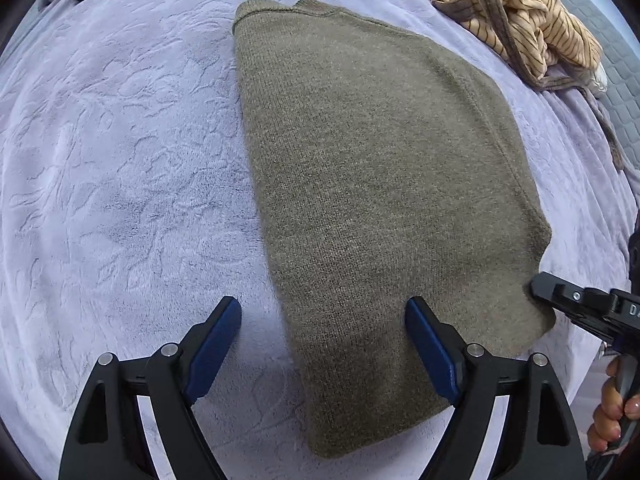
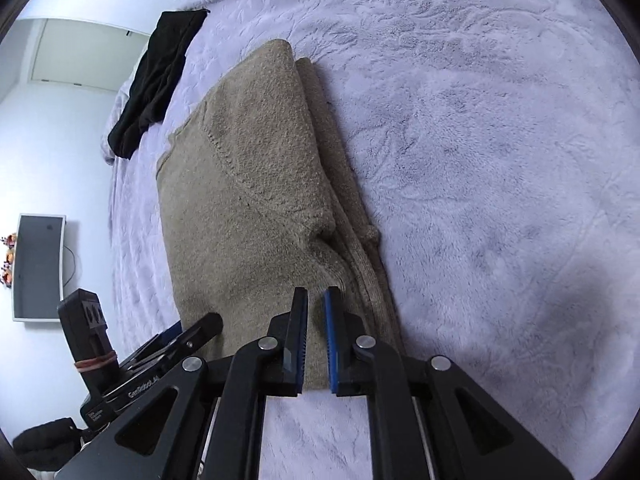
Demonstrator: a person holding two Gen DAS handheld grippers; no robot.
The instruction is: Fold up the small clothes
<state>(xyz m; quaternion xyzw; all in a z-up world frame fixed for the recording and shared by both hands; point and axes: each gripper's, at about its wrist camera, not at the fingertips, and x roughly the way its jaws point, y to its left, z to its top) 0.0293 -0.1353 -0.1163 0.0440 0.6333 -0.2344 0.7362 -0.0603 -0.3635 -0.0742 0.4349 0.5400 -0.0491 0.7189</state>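
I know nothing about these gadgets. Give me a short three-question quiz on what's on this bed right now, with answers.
1. True or false: the olive-brown knit sweater lies crumpled in a heap.
2. Which gripper has its jaws spread wide: the left gripper or the right gripper?
3. Multiple choice: what lies on the lavender blanket at the far corner beyond the sweater? A) a striped tan garment B) a red towel C) a pair of shoes

Key
1. False: it lies folded flat.
2. The left; the right one's jaws are shut and hold nothing.
3. A, the striped tan garment, bunched up.
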